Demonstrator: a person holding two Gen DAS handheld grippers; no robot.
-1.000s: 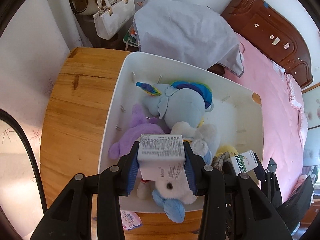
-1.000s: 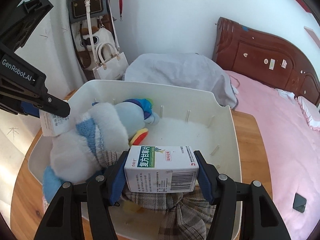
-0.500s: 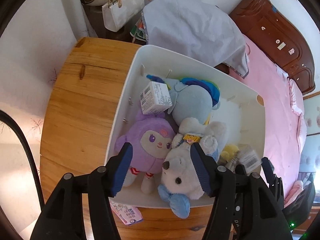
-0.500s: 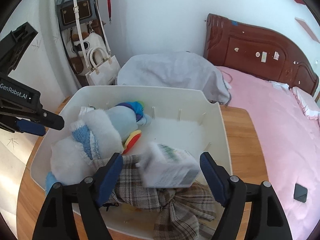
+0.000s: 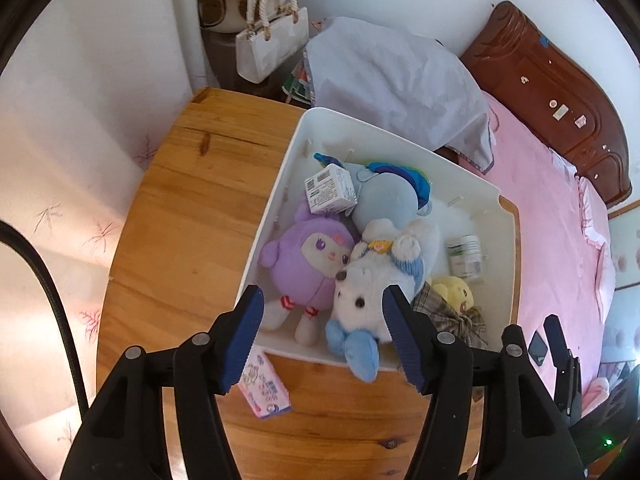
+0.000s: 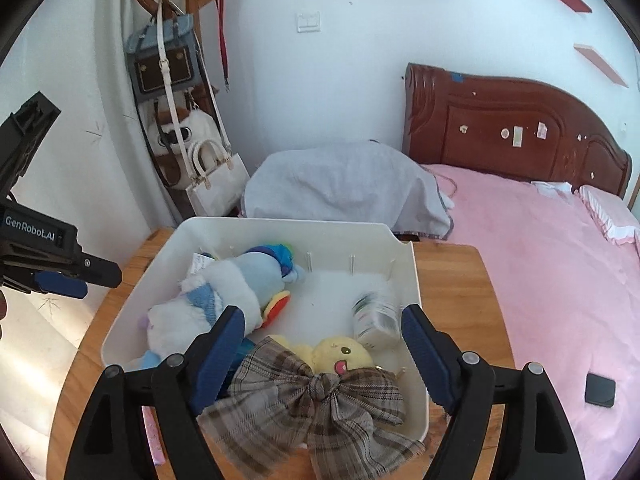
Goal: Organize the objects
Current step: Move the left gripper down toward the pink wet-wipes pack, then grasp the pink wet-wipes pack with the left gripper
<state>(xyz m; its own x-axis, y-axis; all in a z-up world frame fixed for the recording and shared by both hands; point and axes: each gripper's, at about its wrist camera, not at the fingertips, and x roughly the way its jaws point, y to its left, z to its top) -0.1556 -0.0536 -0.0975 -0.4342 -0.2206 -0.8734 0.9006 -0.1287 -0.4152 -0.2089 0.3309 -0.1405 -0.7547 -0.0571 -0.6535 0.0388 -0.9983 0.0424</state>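
A white bin (image 5: 264,220) (image 6: 412,280) stands on a wooden table and holds plush toys. A white medicine box (image 5: 330,189) lies on the blue plush (image 5: 384,200). A green-and-white box (image 5: 464,256) (image 6: 376,316) lies near the bin's right wall, blurred in the right wrist view. My left gripper (image 5: 322,334) is open and empty above the bin's near edge, over the purple plush (image 5: 308,256) and white plush (image 5: 376,292). My right gripper (image 6: 322,352) is open and empty above a yellow plush (image 6: 340,356) with a plaid bow (image 6: 316,396).
A small pink-and-white box (image 5: 264,388) lies on the table (image 5: 192,208) in front of the bin. A pink bed (image 6: 540,264) with a wooden headboard is to the right. A grey covered bundle (image 6: 344,188) and hanging bags (image 6: 216,184) stand behind the table.
Both grippers opened and dropped their boxes into the bin, then pulled back and up. The white box landed on the blue plush; the green-and-white box fell by the right wall.
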